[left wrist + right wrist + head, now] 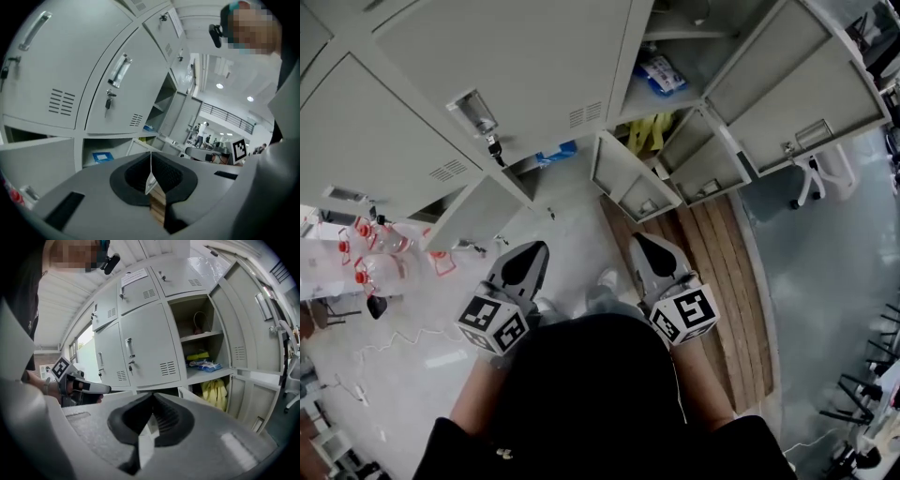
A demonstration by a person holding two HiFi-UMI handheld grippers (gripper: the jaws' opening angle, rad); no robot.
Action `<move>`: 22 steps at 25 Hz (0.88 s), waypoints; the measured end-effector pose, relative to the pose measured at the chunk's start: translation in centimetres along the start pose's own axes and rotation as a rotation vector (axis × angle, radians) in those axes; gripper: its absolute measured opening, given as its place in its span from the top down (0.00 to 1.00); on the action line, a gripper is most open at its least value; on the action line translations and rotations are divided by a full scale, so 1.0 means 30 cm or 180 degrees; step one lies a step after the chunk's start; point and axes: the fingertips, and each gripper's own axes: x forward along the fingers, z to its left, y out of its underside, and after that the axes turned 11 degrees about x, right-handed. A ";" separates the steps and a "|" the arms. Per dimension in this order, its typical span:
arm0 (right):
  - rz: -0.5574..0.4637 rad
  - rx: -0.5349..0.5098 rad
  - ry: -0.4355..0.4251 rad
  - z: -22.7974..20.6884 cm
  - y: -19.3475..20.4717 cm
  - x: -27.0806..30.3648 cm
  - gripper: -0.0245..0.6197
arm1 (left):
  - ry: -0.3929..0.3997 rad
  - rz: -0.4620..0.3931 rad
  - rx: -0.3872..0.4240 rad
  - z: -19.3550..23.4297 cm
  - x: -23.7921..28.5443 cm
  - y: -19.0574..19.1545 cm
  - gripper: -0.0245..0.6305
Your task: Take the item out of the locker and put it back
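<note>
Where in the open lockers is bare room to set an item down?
The top shelf is mostly bare. The low left compartment is free beside its blue packet. Crowded: the middle shelf with the yellow pack and blue-white packet, and the space below with the yellow cloth.

A: What furniture stands in this room?

B: Grey metal lockers (516, 66) fill the head view from nine to two o'clock, and several doors stand open. A white wheeled chair (820, 173) is between two and three o'clock, just beside an open door.

A: And the floor?

B: The pale speckled floor (572, 225) is in the middle. Wooden planks (722, 281) lie at four o'clock.

A: Where is the light?

B: In the left gripper view, round ceiling lamps (219, 86) shine at two o'clock, with a railing (229, 117) under them. In the right gripper view, a bright window (84, 341) is near nine o'clock.
</note>
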 end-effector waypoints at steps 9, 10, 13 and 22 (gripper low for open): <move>0.0110 0.0141 -0.0192 -0.141 -0.006 -0.022 0.97 | -0.0205 -0.0143 -0.1111 0.070 0.173 0.024 0.94; 0.0121 0.0154 -0.0188 -0.150 -0.004 -0.022 0.97 | -0.0212 -0.0156 -0.1219 0.084 0.193 0.033 0.94; 0.0145 0.0177 -0.0147 -0.173 0.002 -0.020 0.97 | -0.0249 -0.0171 -0.1505 0.128 0.252 0.069 0.94; 0.0202 0.0179 0.0154 -0.210 -0.001 0.011 0.97 | -0.0171 -0.0436 -0.2893 0.289 0.425 0.217 0.94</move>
